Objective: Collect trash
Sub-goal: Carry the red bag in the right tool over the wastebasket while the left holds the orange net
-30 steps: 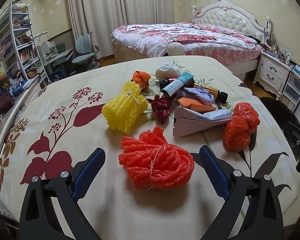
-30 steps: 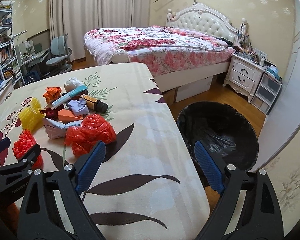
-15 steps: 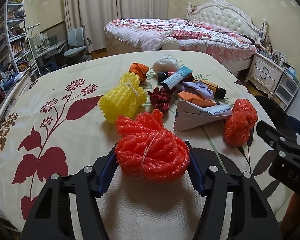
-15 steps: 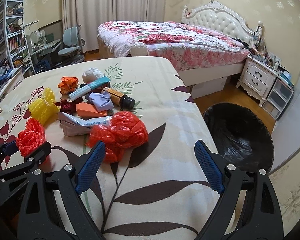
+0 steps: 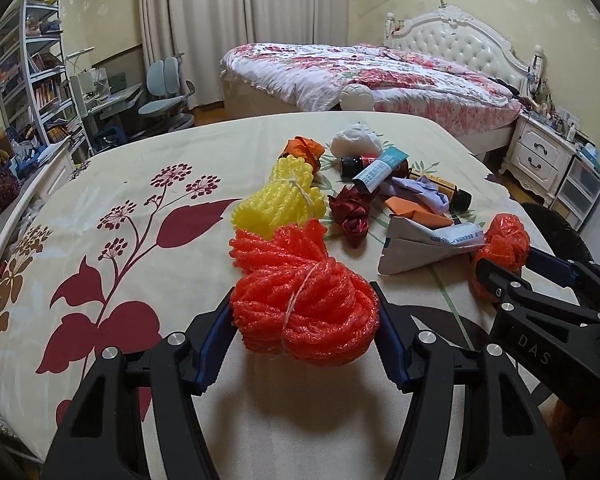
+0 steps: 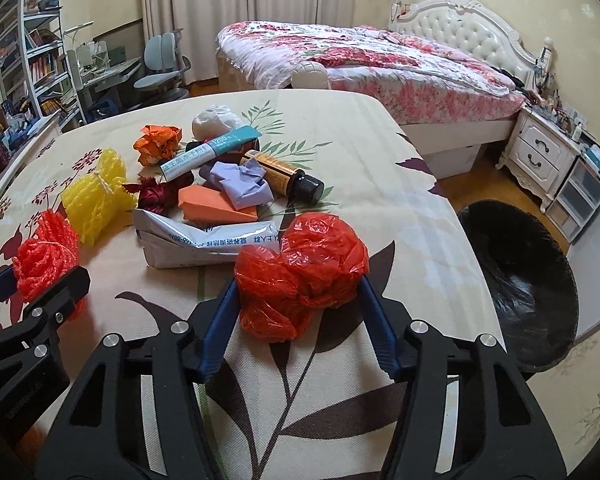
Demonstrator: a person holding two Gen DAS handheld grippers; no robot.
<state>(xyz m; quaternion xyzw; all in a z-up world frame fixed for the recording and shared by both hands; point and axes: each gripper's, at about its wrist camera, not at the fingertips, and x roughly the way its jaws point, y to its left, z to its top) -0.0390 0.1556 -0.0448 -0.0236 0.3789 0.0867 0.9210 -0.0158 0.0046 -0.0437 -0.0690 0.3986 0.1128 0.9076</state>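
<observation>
The left wrist view shows my left gripper (image 5: 304, 300) shut on a red foam net bundle (image 5: 300, 312), with both blue pads pressed into its sides just above the tablecloth. My right gripper (image 6: 298, 284) straddles a crumpled red plastic bag (image 6: 304, 264). Its jaws are closing and both pads touch the bag's sides. The bag rests on the cloth near the table's right edge. Each gripper also shows in the other's view: the right gripper (image 5: 508, 264) at the bag (image 5: 504, 236), and the left gripper (image 6: 40, 280) at the bundle (image 6: 44, 256).
More trash lies on the floral-clothed table (image 5: 100, 240): a yellow foam net (image 5: 280, 204), folded paper (image 6: 204, 240), an orange wedge (image 6: 212, 204), a brown bottle (image 6: 288, 176), a tube (image 6: 208, 152) and crumpled wads. A black-lined bin (image 6: 520, 280) stands on the floor right of the table.
The left gripper's jaws closed on the red foam net bundle and have held it since. The right gripper swung left from the bin side to the red bag and its jaws narrowed around it.
</observation>
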